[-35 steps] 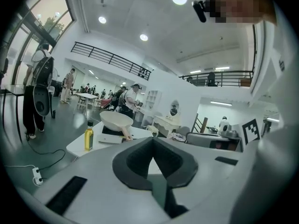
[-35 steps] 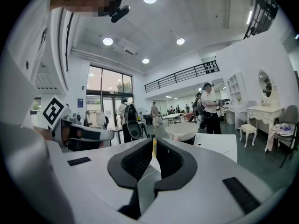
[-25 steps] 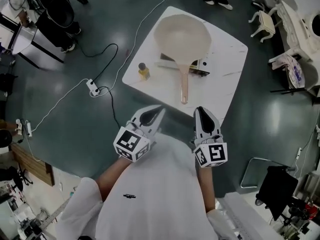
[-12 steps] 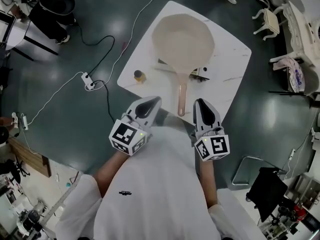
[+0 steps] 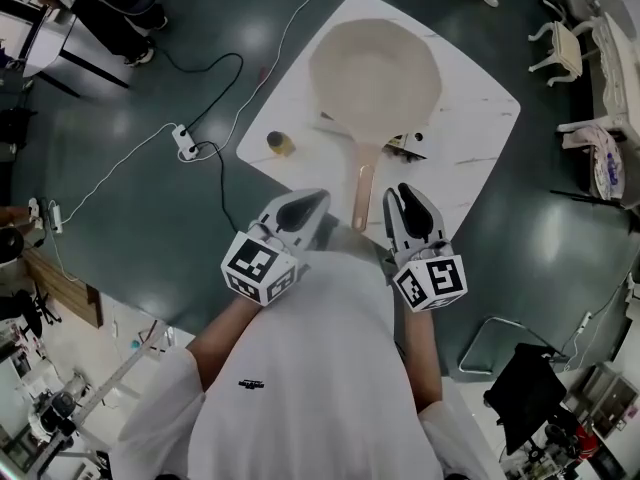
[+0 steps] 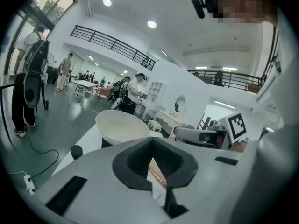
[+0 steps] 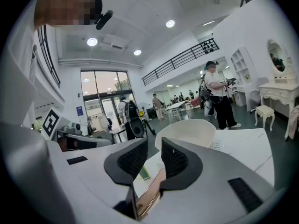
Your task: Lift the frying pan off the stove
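the wide cream frying pan (image 5: 375, 73) sits on the small black stove (image 5: 404, 145), the right gripper (image 5: 408, 200) is opening its empty jaws near the tip of the long handle (image 5: 362, 183), the left gripper (image 5: 305, 208) has its jaws together, and a grip that far out may let the pan twist.

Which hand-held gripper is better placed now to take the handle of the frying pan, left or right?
Right, probably. The right hand-held gripper has its jaws opening, with nothing between them yet, and the pan handle lies just ahead, in line with their gap. The left hand-held gripper is shut.
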Tool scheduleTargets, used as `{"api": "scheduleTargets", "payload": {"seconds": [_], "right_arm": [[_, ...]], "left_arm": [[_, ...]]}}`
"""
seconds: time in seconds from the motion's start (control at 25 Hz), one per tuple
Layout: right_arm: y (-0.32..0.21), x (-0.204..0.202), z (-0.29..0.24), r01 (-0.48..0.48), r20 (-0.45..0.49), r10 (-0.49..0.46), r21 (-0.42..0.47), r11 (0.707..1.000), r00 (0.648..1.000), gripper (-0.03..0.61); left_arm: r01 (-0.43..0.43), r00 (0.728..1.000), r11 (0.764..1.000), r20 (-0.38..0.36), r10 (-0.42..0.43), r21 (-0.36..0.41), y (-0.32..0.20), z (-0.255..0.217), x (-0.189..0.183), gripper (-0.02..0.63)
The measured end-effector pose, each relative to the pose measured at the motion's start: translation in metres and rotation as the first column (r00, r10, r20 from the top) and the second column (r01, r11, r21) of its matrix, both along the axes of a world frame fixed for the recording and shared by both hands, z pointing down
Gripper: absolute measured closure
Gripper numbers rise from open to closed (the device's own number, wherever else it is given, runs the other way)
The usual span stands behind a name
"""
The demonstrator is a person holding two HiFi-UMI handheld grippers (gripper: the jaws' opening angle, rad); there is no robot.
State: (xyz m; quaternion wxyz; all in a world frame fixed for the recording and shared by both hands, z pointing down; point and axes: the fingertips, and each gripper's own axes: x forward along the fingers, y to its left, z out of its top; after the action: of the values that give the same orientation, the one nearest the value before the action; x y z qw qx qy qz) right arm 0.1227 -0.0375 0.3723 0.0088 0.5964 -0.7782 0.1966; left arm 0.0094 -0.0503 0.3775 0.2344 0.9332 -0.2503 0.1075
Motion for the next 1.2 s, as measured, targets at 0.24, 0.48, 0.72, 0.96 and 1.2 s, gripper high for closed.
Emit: {"api": "scheduleTargets", "payload": {"seconds": [0.24, 0.48, 0.72, 0.96, 1.2], "right_arm": [[-0.011, 0.004, 0.022, 0.069, 0.157, -0.058, -0.067, 0.995, 0.986, 0.459], [-0.023, 0.002, 0.057, 0.178, 0.314, -0.118, -0.171, 0.969, 0.942, 0.380], [-0.035, 0.004, 0.096, 0.237, 0.418, -0.115, -0.252, 0.938, 0.901, 0.348], [-0.035, -0.006, 0.125, 0.314, 0.510, -0.120, -0.315, 0.895, 0.852, 0.334], [-0.047, -0.023, 0.135, 0.425, 0.657, -0.139, -0.299, 0.855, 0.741, 0.324]], "left_arm": [[0.005, 1.000, 0.997, 0.012, -0.004, -0.074, 0.002, 0.022, 0.013, 0.612], [-0.009, 1.000, 0.986, -0.008, 0.008, -0.165, 0.005, 0.043, 0.023, 0.609], [-0.020, 1.000, 0.970, -0.011, 0.018, -0.243, 0.006, 0.069, 0.030, 0.508], [-0.052, 0.999, 0.941, -0.029, 0.045, -0.335, 0.015, 0.092, 0.041, 0.449], [-0.055, 0.998, 0.927, -0.061, 0.034, -0.371, 0.011, 0.102, 0.051, 0.420]]}}
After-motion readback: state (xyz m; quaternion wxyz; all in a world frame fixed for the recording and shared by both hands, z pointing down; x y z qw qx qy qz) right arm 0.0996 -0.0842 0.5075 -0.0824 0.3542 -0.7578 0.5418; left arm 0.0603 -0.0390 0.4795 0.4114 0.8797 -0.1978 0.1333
